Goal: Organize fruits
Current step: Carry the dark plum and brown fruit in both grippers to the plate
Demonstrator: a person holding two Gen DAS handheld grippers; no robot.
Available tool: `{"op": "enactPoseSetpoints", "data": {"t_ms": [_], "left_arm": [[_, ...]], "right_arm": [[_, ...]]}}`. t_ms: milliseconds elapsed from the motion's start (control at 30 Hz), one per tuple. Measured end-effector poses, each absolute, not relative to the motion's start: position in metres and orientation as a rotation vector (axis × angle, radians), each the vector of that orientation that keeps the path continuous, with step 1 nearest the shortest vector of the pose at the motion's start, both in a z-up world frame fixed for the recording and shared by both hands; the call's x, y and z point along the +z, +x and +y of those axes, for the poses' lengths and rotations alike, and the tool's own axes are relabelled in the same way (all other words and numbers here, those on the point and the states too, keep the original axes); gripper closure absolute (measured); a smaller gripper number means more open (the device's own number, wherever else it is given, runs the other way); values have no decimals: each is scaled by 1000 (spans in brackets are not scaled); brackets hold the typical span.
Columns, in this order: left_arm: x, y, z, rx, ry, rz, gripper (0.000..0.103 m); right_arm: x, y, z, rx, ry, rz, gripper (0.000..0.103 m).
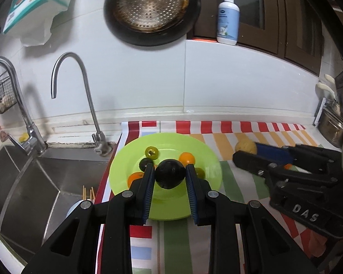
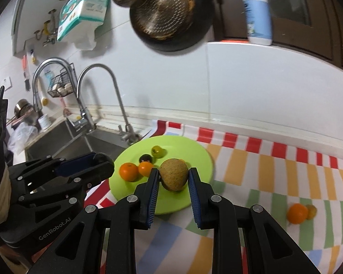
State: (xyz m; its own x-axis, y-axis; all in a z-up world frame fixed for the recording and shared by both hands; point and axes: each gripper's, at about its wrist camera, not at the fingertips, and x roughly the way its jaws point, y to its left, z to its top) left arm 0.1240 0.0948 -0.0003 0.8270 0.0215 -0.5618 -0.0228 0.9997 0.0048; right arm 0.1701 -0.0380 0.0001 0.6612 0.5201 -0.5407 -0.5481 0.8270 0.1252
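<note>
Gripping a dark round fruit (image 1: 169, 174) between its blue pads, the left gripper (image 1: 169, 178) hangs over the green plate (image 1: 208, 157). Around it on the plate lie an orange fruit (image 1: 187, 158) ahead, a yellow-green one (image 1: 151, 152) further ahead, and another orange one (image 1: 135, 178) just left. To its right, the right gripper (image 2: 173, 179) clamps a tan speckled fruit (image 2: 173, 177) over the plate's near side. Farther right, on the striped cloth (image 2: 274, 171) covering the worktop, an orange (image 2: 297, 213) touches a small yellow fruit (image 2: 311, 212). Left of both grippers lies the sink (image 1: 34, 178).
</note>
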Motion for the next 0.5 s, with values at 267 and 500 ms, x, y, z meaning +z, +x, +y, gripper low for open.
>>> {"op": "enactPoseSetpoints", "data": {"t_ms": [267,500], "left_arm": [[-18,136,109,36,-13,628,76],[-36,152,116,21,-21,675,76]], "right_arm": [[-23,191,-13,676,-80,680,76],[-41,208,2,707,-113,725,76]]}}
